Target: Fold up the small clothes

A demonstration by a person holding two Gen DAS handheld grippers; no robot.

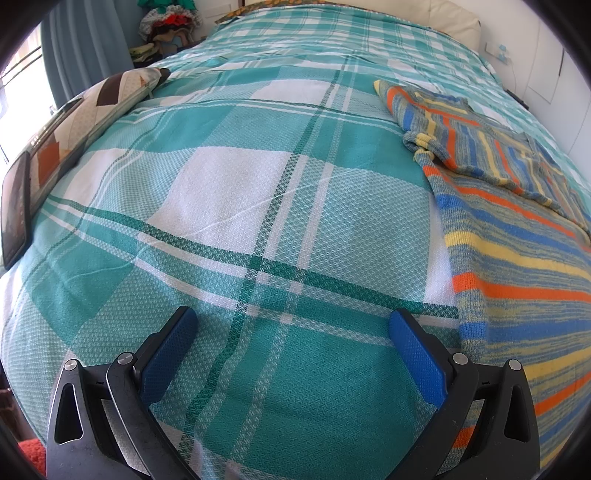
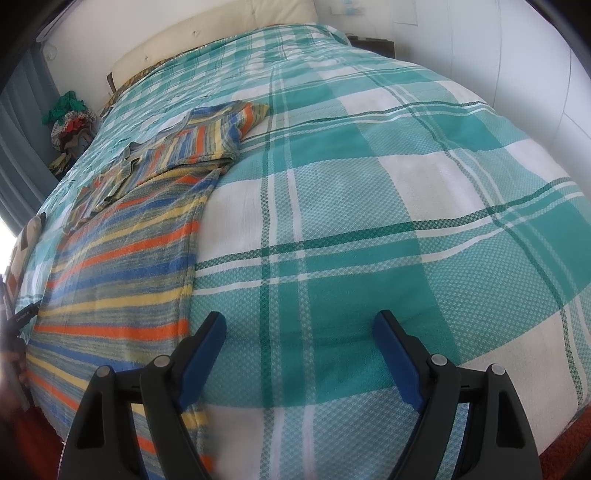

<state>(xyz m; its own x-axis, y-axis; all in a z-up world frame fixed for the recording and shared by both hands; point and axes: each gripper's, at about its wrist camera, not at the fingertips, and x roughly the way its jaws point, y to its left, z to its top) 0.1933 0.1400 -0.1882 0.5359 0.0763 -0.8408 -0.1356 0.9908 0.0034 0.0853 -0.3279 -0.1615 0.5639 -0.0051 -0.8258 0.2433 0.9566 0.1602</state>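
Observation:
A striped knit sweater (image 1: 517,236) in orange, blue, yellow and grey lies flat on the bed, its sleeves folded across the upper body. In the left wrist view it fills the right side; my left gripper (image 1: 291,321) hovers open over bare bedspread just left of its edge, the right fingertip close to the hem side. In the right wrist view the sweater (image 2: 122,258) lies at the left. My right gripper (image 2: 299,323) stands open beside its right edge, with only bedspread between the blue pads.
The bed carries a teal and white plaid bedspread (image 1: 229,192). A patterned cushion (image 1: 85,114) and a dark tablet (image 1: 14,210) lie at its left edge. A pile of clothes (image 1: 168,26) sits beyond the bed by a blue curtain. White wall stands right.

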